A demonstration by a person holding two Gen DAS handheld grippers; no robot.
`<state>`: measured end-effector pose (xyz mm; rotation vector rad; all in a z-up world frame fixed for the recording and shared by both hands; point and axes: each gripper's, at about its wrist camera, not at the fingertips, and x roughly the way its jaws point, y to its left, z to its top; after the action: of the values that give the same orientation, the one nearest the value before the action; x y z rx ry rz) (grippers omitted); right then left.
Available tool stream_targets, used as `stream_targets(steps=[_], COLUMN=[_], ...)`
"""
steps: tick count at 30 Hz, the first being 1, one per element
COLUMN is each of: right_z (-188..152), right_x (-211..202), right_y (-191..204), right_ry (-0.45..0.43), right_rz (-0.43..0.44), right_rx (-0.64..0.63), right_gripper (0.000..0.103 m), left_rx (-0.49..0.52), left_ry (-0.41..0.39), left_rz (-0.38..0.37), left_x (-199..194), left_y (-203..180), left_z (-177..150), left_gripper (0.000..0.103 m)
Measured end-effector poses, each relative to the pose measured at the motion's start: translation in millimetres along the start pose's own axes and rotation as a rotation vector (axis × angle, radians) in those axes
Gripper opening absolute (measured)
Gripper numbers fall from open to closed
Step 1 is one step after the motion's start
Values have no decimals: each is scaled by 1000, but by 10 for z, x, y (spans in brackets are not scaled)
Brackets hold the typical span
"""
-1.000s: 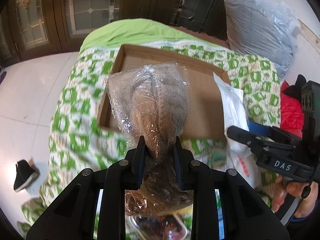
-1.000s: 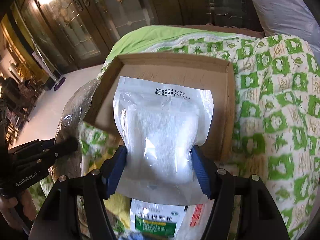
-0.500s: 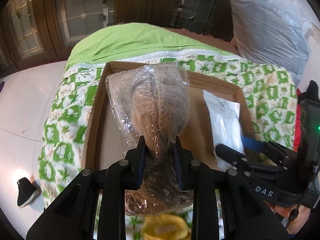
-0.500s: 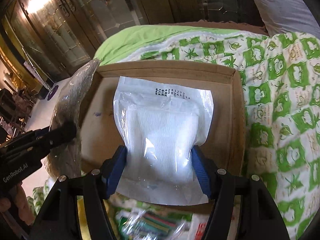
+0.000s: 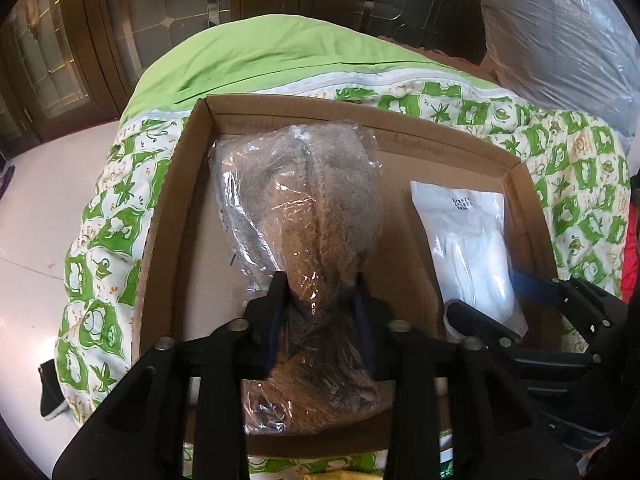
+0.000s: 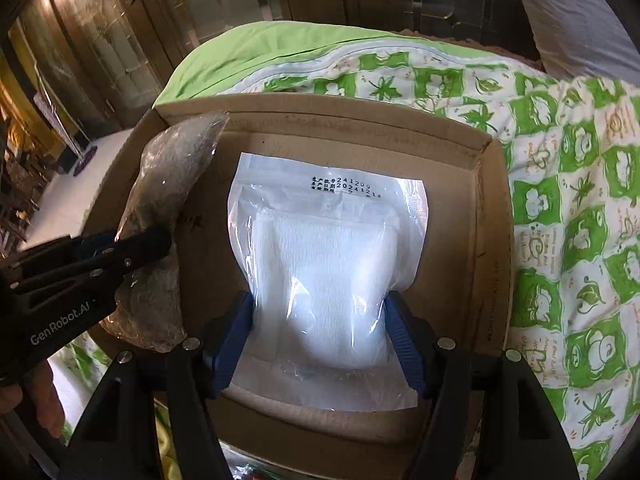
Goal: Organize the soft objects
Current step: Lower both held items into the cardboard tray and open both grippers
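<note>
**Two wrapped soft items at the box, release under way on the left**

Left gripper: at lower centre of the left wrist view, its jaws have just been opening. The brown knit bundle in clear film is between them; whether the pads press on its narrow waist or have let go cannot be told. The bundle stretches from bottom centre up into the left half of the cardboard box. It looks to lie on or just above the box floor; contact cannot be confirmed.

Right gripper: at lower centre of the right wrist view, set moderately wide, with both blue pads pressed against the sides of the white gauze-like pack in a sealed pouch. The pouch hangs over the middle and right of the box floor, printed date code uppermost.

Box contents: only these two items are visible inside, bundle at left and pouch at right, near but apart. The box rests on a green-patterned quilt that fills the right of the frame.

Progress, as judged: both items are delivered to the box but neither is plainly set free. Release and withdrawal of both grippers remain. Other packaged goods show at the bottom edge outside the box, too cropped to identify; further items may remain to be sorted.
</note>
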<state>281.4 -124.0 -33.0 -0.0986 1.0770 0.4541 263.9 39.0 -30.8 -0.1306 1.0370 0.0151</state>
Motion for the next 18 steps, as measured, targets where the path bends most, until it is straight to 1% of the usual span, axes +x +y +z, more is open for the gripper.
stream_targets(steps=[1,3,6,7,12,15,17,18], right_z=[4,0,-6,-11,-46,-67,-80,-86], right_x=[6,1,-13,-20,-73,-165,-212,-239], right_y=[11,17,-4,-12,-78,-103,-108,-115], right_ry=[-1,1,-3,-1,-24,-61,-79,-90], right_rz=[-4,-8,-20,-24,-19,-13,-13,-13], right_rx=[-5,-5,5,9,21,20,17,18], right_gripper=[69,71,75,81,83,83,87,87], left_rx=[-1,-2,1,0,-11,-8,-11,-14], left_ry=[-1,1,-2,-1,-5,-11,-16,-20], left_rz=[5,25,26,26,20,19,15,10], left_x=[1,22,24,22,-60,-143,-210,-243], left_y=[3,-6,5,11,36,41,41,38], left_z=[-7,-10,-24,-25,-56,-90,-117,-130], left_gripper=[48,57,58,58,58,58,58,58])
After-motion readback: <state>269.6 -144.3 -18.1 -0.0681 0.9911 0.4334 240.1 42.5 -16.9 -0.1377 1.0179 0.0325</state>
